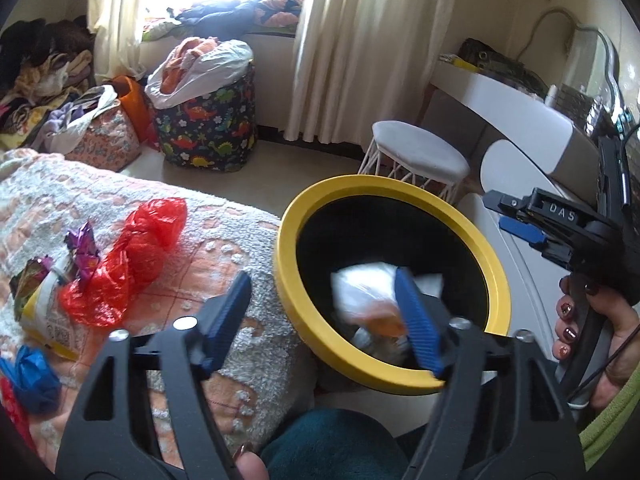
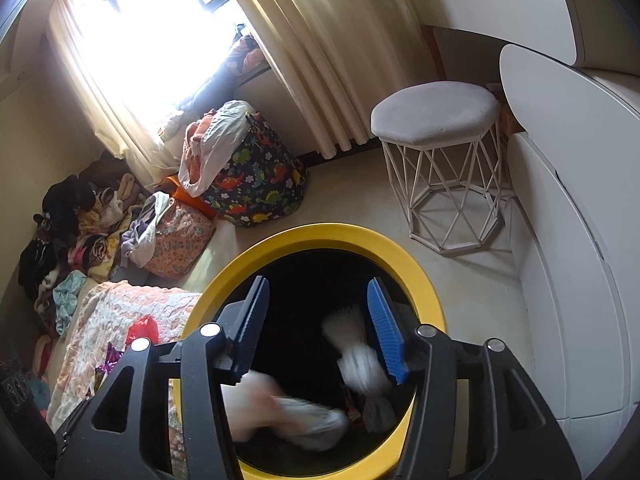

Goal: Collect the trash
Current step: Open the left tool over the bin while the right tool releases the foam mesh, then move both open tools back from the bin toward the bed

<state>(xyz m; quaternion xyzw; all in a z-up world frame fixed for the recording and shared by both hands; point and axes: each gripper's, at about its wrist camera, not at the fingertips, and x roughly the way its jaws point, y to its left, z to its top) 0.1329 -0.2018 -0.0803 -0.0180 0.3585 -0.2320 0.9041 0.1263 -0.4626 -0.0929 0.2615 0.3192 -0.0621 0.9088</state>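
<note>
Both grippers, left gripper and right gripper, are hanging apart, holding nothing; red bag, left of middle, is probably light, soft, crinkly: pinch its bunched middle.

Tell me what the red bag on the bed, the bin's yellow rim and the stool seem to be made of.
Red bag: thin plastic film, glossy and translucent, heavily crinkled.
Yellow rim: probably moulded plastic, smooth, matte, uniformly coloured.
Stool: grey seat looks like soft velvety fabric; the base looks like white-painted metal wire, judging by its thin straight rods.
</note>
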